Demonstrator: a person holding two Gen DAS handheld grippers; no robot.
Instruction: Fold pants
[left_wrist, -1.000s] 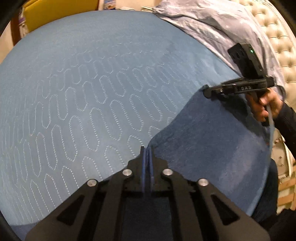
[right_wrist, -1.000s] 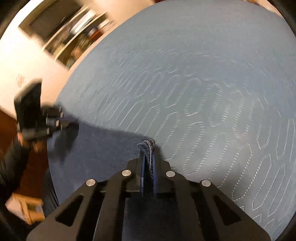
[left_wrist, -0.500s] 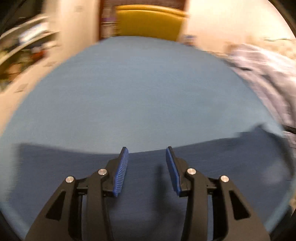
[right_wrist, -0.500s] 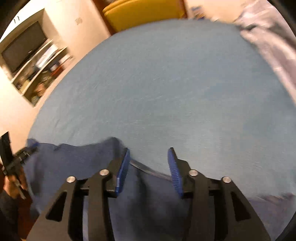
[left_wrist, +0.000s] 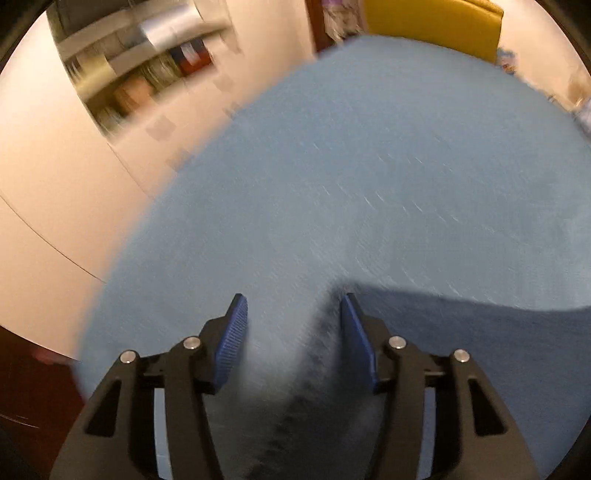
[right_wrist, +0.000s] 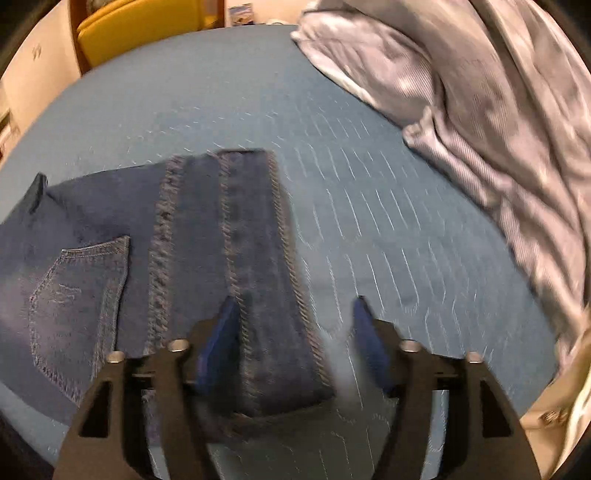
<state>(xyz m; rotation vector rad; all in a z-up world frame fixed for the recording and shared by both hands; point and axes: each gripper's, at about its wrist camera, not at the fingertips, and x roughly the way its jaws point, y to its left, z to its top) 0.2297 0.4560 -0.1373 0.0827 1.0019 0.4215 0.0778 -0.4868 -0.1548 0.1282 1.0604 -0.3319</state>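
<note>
Item one, your left gripper (left_wrist: 293, 314): you are tilting it steeply down over the blue quilted bedcover (left_wrist: 369, 184). Its jaws are opening and gripping nothing; the blue pads (left_wrist: 232, 332) are standing apart with bare cover and a blurred dark shadow between them. The folded edge of the dark denim pants (left_wrist: 480, 339) is lying just past the right-hand pad, running off toward 3 o'clock.

Item two, your right gripper (right_wrist: 295, 317): you are also pitching it downward. Its jaws are opening too. A folded pant leg, seam side up, is passing between the pads (right_wrist: 221, 332) near the left one, but the pads are not pressing on it.

Item three, the pants (right_wrist: 184, 258) in the right wrist view: they are lying flat on the bedcover (right_wrist: 369, 240), filling the frame from 9 o'clock to centre, a back pocket (right_wrist: 81, 302) showing at 8 o'clock.

Seen only by the right wrist: the pocket, the seams, a rumpled grey blanket (right_wrist: 480, 110) at 2 o'clock.

Seen only by the left wrist: a blurred shelf (left_wrist: 147, 74) at 11 o'clock and pale floor at 9 o'clock.

Seen by both: a yellow chair (left_wrist: 432, 22), at 1 o'clock for the left wrist, 11 o'clock for the right.
</note>
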